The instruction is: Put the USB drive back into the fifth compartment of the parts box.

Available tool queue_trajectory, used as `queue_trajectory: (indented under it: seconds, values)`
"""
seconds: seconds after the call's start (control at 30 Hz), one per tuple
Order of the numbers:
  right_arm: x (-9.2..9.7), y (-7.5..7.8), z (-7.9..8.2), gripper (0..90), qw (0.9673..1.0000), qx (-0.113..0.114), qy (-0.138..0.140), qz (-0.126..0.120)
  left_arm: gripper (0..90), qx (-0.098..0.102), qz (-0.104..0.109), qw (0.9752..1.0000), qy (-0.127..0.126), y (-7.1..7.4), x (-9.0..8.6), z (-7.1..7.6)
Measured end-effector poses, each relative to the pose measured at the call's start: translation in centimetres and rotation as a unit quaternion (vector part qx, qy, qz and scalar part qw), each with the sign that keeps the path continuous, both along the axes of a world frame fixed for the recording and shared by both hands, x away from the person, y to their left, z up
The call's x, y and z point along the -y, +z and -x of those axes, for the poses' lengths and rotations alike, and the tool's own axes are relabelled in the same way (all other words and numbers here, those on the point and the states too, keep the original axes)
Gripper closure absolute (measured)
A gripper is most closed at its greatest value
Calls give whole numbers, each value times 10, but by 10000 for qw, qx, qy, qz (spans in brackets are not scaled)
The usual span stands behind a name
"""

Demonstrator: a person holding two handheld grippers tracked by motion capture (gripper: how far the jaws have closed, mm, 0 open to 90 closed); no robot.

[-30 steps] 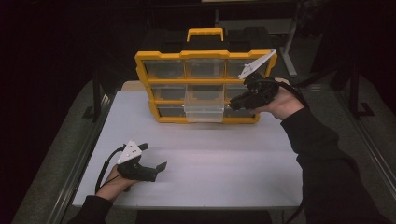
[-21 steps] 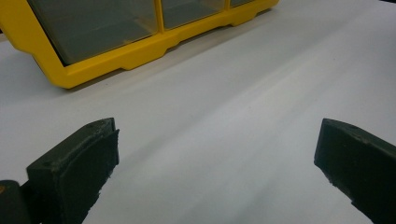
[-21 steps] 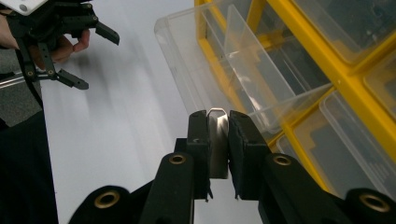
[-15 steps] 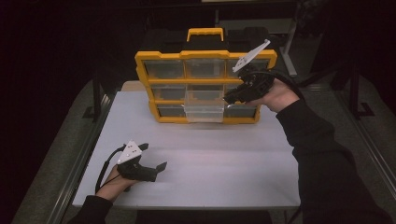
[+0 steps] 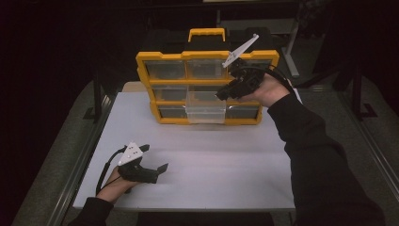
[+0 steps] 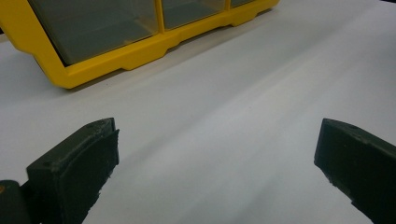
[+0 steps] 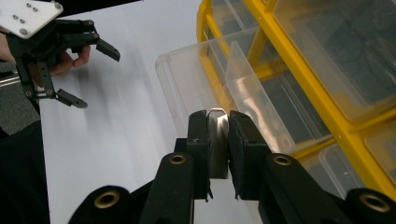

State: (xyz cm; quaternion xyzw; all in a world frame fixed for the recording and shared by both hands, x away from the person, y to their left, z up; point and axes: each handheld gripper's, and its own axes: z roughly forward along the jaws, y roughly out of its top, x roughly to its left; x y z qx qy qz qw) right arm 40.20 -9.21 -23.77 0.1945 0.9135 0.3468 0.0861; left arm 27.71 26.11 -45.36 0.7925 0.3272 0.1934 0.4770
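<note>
Above the pulled-out clear drawer (image 5: 205, 113) of the yellow organizer (image 5: 207, 87), the right tongs (image 7: 218, 135) are closed on a small flat metal piece (image 7: 217, 140), which shows pinched upright between the pads with its rounded top edge just proud of them. That drawer sits in the bottom row, middle position, with a clear divider (image 7: 252, 98) splitting it into compartments. The left tongs (image 5: 155, 162) rest on the white counter (image 5: 211, 174) well apart from the organizer, jaws wide open and holding nothing. To place the piece well, bring the right tongs directly over the intended compartment, clear of the divider and the drawer's front wall, then lower until the piece is inside the walls before releasing. Keep the grip firm during travel, since the piece is thin and held only by its faces. If the drawer tends to shift, steady the organizer frame with the left tongs.
</note>
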Motion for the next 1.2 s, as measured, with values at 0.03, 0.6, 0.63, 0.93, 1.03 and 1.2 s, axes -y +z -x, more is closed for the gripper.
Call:
queue_trajectory:
  seconds: [0.03,0.6,0.63,0.93,1.03,1.2]
  values:
    - [-2,0,-1,780,10000,-18,-2,5,0,1,0,10000,1,0,0,0]
    - [-35,-11,-22,780,9999,-72,53,140,0,11,2,10000,-5,0,0,0]
    - [-36,-12,-24,780,9998,-73,50,158,0,8,1,10000,-4,0,0,0]
    - [-45,-29,-35,779,9991,-162,-4,389,0,10,2,10000,5,0,-1,0]
    - [-47,-33,-37,779,9988,-219,-15,438,0,8,-5,10000,-1,0,-1,0]
    - [-48,-40,-38,776,9982,-276,-9,536,0,2,-5,10000,-2,0,-1,0]
